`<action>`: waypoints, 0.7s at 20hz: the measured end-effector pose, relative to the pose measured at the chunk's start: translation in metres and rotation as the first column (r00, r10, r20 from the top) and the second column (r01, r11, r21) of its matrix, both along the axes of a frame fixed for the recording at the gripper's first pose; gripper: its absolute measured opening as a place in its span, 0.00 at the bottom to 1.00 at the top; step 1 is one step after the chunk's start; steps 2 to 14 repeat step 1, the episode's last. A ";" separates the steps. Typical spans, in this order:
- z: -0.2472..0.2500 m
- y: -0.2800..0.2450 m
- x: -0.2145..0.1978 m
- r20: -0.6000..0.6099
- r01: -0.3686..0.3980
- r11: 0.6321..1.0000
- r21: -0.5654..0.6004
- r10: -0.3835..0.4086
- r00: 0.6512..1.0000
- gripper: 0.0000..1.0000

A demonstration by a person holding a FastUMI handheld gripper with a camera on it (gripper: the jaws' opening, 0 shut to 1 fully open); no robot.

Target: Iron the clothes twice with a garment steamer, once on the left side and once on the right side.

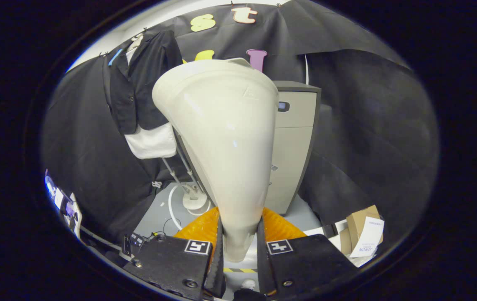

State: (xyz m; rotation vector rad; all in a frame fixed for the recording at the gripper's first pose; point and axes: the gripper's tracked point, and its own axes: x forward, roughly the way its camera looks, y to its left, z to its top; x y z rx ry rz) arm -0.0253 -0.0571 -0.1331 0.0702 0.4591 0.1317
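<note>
My gripper [239, 246] is shut on the narrow handle of a cream-white garment steamer head [226, 138], which flares wide above and ahead of the fingers. Both fingers [218, 251] press on the handle's sides. Beyond the steamer head, up and to the left of it, a black jacket [142, 83] hangs on a hanger over a white shirt [151, 142] whose hem shows below the jacket. The steamer head stands apart from the clothes and hides part of the jacket's right side.
A grey cabinet [295, 142] stands right behind the steamer head. The steamer's pole and round white base [194, 198] with a white hose rest on the grey floor below the clothes. A cardboard box with a paper sheet [364, 232] lies to the right.
</note>
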 end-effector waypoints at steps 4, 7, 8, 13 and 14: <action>-0.003 -0.005 -0.006 0.000 -0.002 1.000 0.001 0.002 1.000 0.36; -0.003 -0.005 -0.006 0.000 -0.002 1.000 0.001 0.002 1.000 0.36; -0.003 -0.005 -0.006 0.000 -0.002 1.000 0.001 0.002 1.000 0.36; -0.003 -0.005 -0.006 0.000 -0.002 1.000 0.001 0.002 1.000 0.36; -0.003 -0.005 -0.006 0.000 -0.002 1.000 0.001 0.002 1.000 0.36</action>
